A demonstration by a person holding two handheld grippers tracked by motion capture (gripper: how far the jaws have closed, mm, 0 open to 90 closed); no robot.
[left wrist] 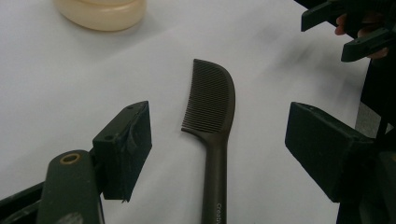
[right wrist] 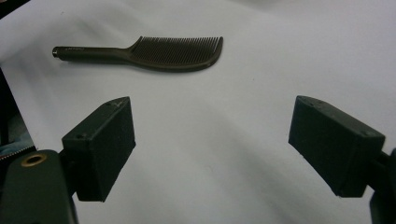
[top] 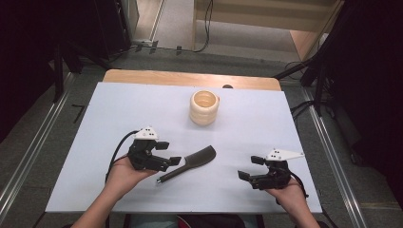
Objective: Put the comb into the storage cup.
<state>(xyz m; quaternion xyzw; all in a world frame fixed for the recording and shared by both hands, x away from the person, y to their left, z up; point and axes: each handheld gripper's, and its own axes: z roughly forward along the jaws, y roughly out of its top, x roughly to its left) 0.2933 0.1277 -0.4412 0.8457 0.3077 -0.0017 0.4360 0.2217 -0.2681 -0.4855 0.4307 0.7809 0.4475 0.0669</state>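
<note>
White table [top: 119, 118] under dark room, cup [top: 204, 108] standing far side. Comb [top: 190, 163] lies flat at centre, handle toward us. We hold left tool [top: 167, 153] jaws wide astride handle for pickup; right tool [top: 251, 167] open, waiting well apart.

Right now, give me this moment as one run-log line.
left gripper: open, jaws either side of comb handle, not gripping | right gripper: open, apart from comb | comb: flat on table | cup: upright

Comb [top: 190, 164] between tools, before cup [top: 204, 108]
</note>
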